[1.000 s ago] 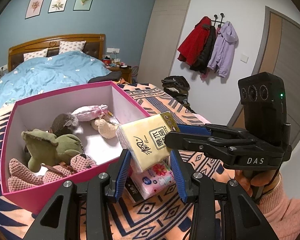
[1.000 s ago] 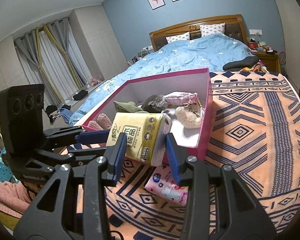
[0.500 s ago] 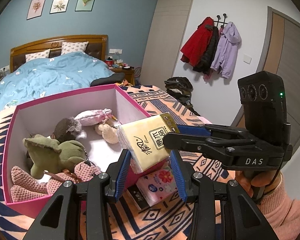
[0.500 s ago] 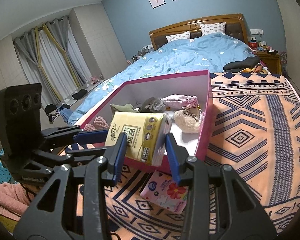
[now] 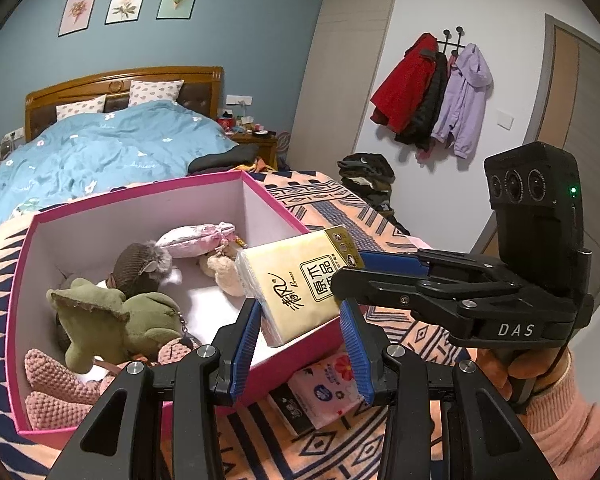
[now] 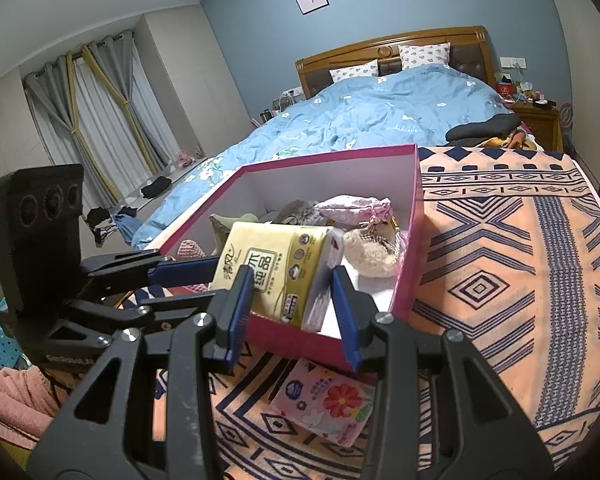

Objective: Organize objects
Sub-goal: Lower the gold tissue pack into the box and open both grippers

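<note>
A yellow tissue pack hangs over the near rim of the pink box. It sits between both pairs of blue pads; in the right wrist view the pack is pinched by my right gripper, while my left gripper stands open around it. The box holds several plush toys: a green one, a brown one, a pink pouch. A pink floral tissue pack lies on the blanket in front of the box.
The box rests on an orange and navy patterned blanket. A bed with a blue duvet is behind. Coats hang on the wall at right. Curtains and clothes on the floor are at left.
Both grippers and the yellow pack have moved forward over the box's near rim. The floral pack on the blanket has dropped lower in both views.
</note>
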The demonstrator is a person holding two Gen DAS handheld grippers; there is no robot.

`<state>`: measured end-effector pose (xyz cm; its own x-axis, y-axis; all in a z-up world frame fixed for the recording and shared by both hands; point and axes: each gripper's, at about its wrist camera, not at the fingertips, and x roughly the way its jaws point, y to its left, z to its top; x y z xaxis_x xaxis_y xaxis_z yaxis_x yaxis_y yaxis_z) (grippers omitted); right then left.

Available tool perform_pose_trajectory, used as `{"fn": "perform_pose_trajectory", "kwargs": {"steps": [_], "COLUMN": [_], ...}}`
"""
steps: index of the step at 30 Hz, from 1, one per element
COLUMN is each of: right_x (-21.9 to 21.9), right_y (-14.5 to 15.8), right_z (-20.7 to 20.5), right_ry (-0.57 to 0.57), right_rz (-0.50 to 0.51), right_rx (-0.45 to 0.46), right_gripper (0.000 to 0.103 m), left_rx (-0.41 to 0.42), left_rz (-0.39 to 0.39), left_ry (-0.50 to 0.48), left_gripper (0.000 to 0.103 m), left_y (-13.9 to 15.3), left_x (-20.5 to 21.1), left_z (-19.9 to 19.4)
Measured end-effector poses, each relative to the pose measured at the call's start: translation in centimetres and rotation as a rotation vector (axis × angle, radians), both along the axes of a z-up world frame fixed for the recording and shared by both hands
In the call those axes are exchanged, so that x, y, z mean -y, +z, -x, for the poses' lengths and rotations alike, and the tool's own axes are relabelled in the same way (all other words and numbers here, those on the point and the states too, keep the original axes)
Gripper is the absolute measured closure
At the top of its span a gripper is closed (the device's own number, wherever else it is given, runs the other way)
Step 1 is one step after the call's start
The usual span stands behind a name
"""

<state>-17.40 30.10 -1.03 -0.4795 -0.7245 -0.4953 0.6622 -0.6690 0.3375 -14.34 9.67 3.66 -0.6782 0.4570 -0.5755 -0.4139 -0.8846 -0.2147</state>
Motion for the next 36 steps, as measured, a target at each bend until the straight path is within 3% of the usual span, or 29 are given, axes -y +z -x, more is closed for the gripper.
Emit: {"fn": "perform_pose_trajectory", "kwargs": {"steps": [36], "right_x": [1.3], "right_y": [-2.2], "right_z": [3.8], "right_ry": [-0.036], "right_rz": [-0.055], "right_rx": [0.079], "right_gripper": [0.060], "left_rx": [0.086], "left_rz": [-0.009], "left_ry": [0.016], "left_gripper": [0.061], "left_y": [-1.8], "left_x": [0.5], "left_z": [3.7]}}
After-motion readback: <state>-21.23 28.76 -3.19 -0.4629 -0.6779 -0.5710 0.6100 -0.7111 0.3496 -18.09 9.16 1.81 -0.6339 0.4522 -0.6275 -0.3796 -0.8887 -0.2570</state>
